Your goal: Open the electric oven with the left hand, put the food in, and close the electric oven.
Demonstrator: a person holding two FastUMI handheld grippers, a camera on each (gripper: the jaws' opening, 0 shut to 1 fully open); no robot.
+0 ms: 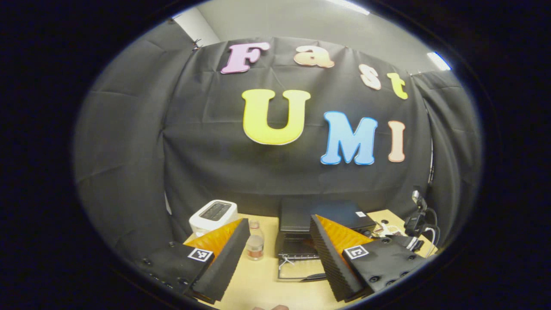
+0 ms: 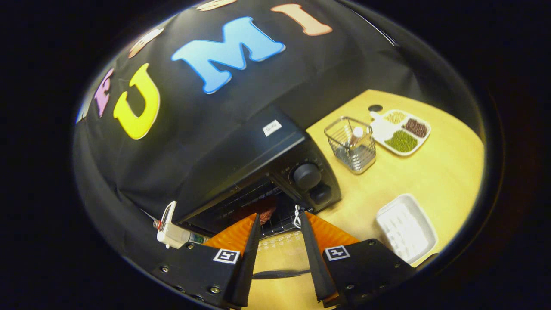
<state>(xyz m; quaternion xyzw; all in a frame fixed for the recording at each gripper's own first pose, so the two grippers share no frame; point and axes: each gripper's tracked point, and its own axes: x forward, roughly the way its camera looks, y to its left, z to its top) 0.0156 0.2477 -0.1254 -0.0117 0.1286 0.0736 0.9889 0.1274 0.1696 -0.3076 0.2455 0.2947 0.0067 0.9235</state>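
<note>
The left hand-held gripper [image 1: 280, 254] hangs above the wooden surface [image 1: 258, 288] with its fingers spread wide and nothing between them. Ahead of it stands the black electric oven [image 1: 320, 219], its glass door [image 1: 297, 269] folded down flat onto the surface. Left of the oven stand a small bottle [image 1: 255, 243] and, behind it, a white toaster [image 1: 214, 215].

In the right gripper view, the right hand-held gripper [image 2: 279, 241] faces the oven's open mouth [image 2: 249, 202], fingers moderately apart and empty. A dark reddish piece of food [image 2: 262, 209] lies on the wire rack inside the oven. Two control knobs [image 2: 312, 183] occupy the oven's front panel. Beside the oven stand a wire basket [image 2: 351, 144], a divided dish [image 2: 402, 131] holding green, brown and pale fillings, and an empty white tray [image 2: 404, 228].
</note>
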